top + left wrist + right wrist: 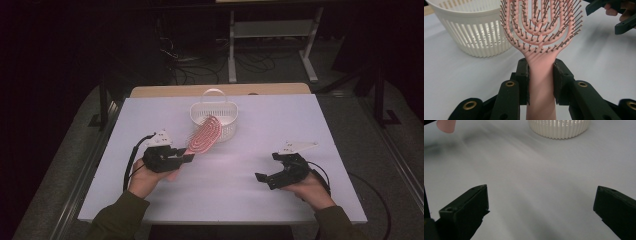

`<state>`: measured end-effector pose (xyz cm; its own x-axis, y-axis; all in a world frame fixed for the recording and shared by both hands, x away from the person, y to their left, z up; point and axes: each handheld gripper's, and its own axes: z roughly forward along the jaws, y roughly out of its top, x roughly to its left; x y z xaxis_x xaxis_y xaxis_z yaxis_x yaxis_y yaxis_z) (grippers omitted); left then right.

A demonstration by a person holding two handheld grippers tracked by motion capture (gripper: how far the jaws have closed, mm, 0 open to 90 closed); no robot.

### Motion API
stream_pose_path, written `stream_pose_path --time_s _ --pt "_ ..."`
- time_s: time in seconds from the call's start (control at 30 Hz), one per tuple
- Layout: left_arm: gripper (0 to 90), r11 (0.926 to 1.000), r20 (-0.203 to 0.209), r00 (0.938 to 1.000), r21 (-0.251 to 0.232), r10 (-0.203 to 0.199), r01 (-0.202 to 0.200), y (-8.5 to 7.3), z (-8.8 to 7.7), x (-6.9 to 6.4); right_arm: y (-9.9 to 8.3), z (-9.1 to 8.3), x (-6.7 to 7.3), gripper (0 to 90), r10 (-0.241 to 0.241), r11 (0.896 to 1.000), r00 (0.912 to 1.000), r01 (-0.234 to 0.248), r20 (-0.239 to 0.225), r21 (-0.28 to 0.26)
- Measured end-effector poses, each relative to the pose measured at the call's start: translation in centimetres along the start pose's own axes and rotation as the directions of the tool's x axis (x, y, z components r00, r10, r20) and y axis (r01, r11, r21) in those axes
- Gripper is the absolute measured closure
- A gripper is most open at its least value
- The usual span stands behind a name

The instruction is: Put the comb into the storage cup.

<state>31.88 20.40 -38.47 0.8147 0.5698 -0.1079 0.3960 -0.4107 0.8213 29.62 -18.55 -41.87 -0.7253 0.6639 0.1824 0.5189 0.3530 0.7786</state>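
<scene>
Pink hairbrush [541, 32]: handle clamped in left gripper [176, 156], head over white basket [214, 118] rim; may catch rim, tipping basket. Right gripper [272, 178]: wide open, empty, near right.

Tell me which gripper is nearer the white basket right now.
Left. The left gripper, clamping the pink brush, sits just short of the white basket; the right gripper rests open, farther back.
</scene>
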Motion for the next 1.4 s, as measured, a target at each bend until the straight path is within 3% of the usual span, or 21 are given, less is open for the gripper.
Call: stream_pose_path --time_s 0.27,0.67,1.4 --pt "70.3 0.9997 0.000 1.0000 -0.022 0.008 -0.008 -0.1 0.4 -0.7 0.2 -0.1 0.0 0.0 0.037 0.999 0.9993 -0.037 0.006 -0.007" --pt "70.4 0.9983 -0.007 0.9999 -0.058 -0.012 0.011 -0.4 0.4 -0.8 1.8 1.0 0.4 0.0 0.040 0.998 0.9992 -0.040 -0.008 -0.047" --pt "70.3 0.9989 -0.021 0.9995 -0.041 0.023 -0.024 -0.8 1.6 -1.9 3.3 1.8 1.0 0.0 0.045 0.995 0.9962 -0.052 -0.074 -0.086"
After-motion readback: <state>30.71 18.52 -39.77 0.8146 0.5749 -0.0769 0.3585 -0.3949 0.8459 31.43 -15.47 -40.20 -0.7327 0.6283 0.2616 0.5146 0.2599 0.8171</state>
